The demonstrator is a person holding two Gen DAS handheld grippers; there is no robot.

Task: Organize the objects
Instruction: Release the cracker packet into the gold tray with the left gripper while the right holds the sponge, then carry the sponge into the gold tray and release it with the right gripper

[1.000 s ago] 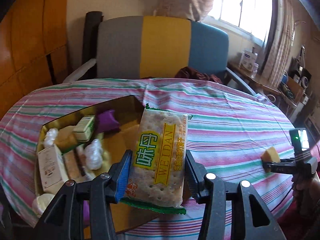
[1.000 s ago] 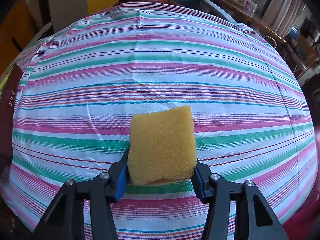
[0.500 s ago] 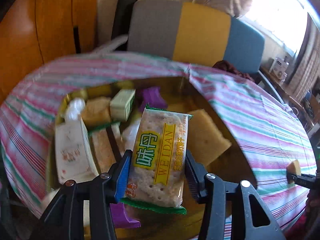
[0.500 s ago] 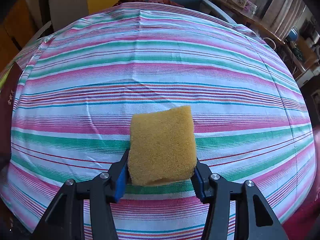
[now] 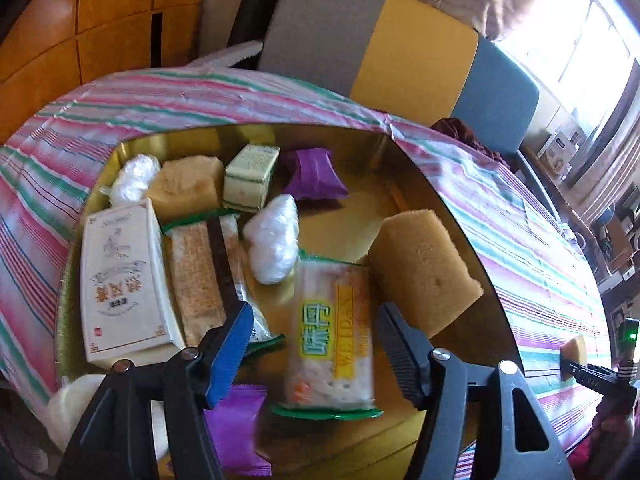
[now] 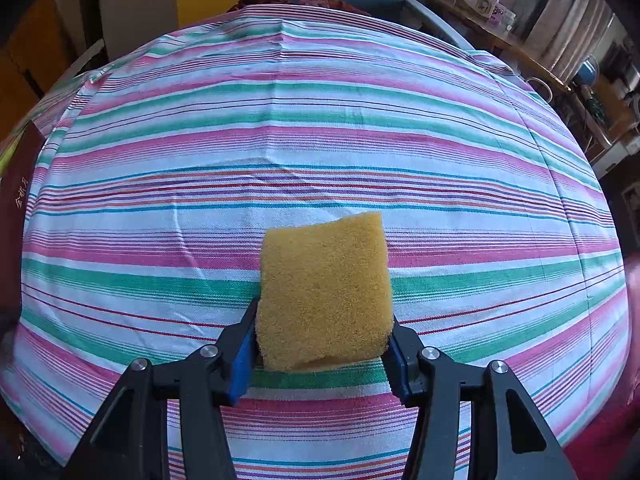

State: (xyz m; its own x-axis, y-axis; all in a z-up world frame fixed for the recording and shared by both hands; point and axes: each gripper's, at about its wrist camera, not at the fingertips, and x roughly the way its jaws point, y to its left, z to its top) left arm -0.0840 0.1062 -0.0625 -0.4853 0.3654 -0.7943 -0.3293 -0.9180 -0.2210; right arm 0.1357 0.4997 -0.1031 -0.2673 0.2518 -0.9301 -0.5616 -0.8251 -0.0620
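Yellow sponge sits clamped in right gripper; left gripper, jaws just opening, straddles cracker packet.

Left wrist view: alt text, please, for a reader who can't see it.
The left tool, jaws just opened, hangs over a cracker packet lying free in a gold tin with sponges, boxes and wrapped snacks. The tin sits on a striped tablecloth.

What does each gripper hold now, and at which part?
The right gripper clamps the yellow sponge by its near sides. The left gripper holds nothing: its jaws have just been opening around the cracker packet.
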